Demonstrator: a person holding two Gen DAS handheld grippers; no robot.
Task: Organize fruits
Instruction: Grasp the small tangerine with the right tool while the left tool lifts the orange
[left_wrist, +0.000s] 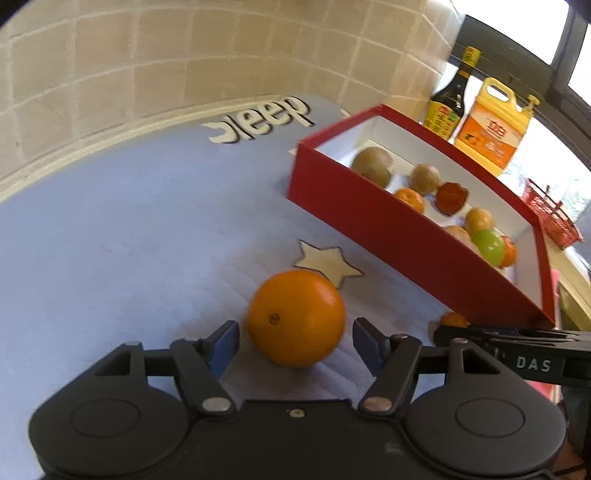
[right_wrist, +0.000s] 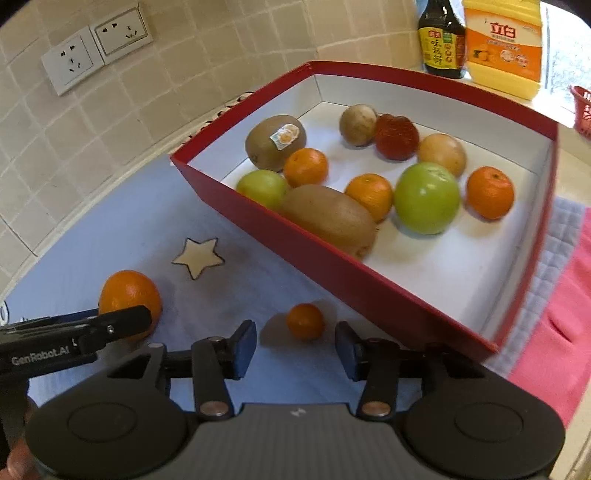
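- My left gripper (left_wrist: 293, 341) is spread wide, and the large orange (left_wrist: 295, 317) sits on the blue mat (left_wrist: 129, 240) right between its two fingers, slightly ahead of the pads, with a gap on each side.
- My right gripper (right_wrist: 295, 345) is spread as well; the small mandarin (right_wrist: 306, 320) lies on the mat just ahead of its fingertips, roughly centred in the opening and touched by neither pad.
- The red box (right_wrist: 332, 273) lies ahead and to the right of both grippers, its near wall running diagonally. It already holds kiwis, green apples, mandarins and a red fruit.
- The two loose fruits are near each other; in the right wrist view, the orange lies to the left of the mandarin, partly behind my left gripper's finger.
- Both fruits are round, so no long axis matters. What counts, as I judge it, is that each one is lined up with its own gripper: closing in place should catch the orange, while the mandarin needs a short push forward first.
- The box wall is the thing to clear on the way in.
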